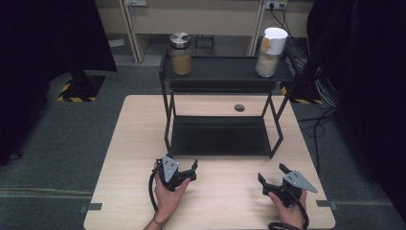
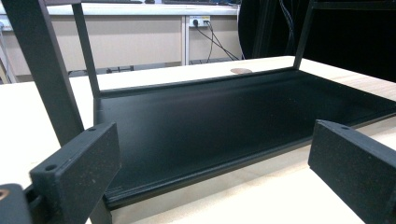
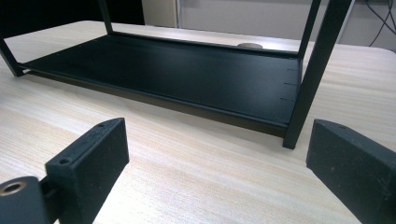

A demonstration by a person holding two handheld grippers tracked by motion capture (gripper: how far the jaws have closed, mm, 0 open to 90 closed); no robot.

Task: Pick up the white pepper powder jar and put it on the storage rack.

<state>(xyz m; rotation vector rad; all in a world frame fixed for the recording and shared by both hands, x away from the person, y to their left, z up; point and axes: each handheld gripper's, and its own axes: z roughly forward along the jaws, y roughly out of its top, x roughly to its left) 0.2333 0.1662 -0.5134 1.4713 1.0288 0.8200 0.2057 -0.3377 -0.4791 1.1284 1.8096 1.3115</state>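
A black two-tier metal rack (image 1: 225, 72) stands on the light wooden table (image 1: 129, 143). On its top shelf sit a glass jar with a metal lid (image 1: 181, 53) at the left and a jar with a white lid (image 1: 271, 51) at the right. The lower shelf (image 1: 220, 136) is bare. My left gripper (image 1: 178, 164) rests open just before the rack's front left leg, with nothing between its jaws. My right gripper (image 1: 272, 173) is open too, near the front right leg. The left gripper (image 2: 215, 172) looks across the lower shelf (image 2: 224, 116). The right gripper (image 3: 219, 163) faces that shelf (image 3: 177, 70) and the front right leg (image 3: 313, 79).
A round cable hole (image 1: 240, 108) lies in the table behind the rack. Bare tabletop (image 3: 196, 163) spreads between the grippers and the rack. Grey floor surrounds the table, with cupboards (image 1: 201, 19) at the back and cables (image 1: 316, 120) at the right.
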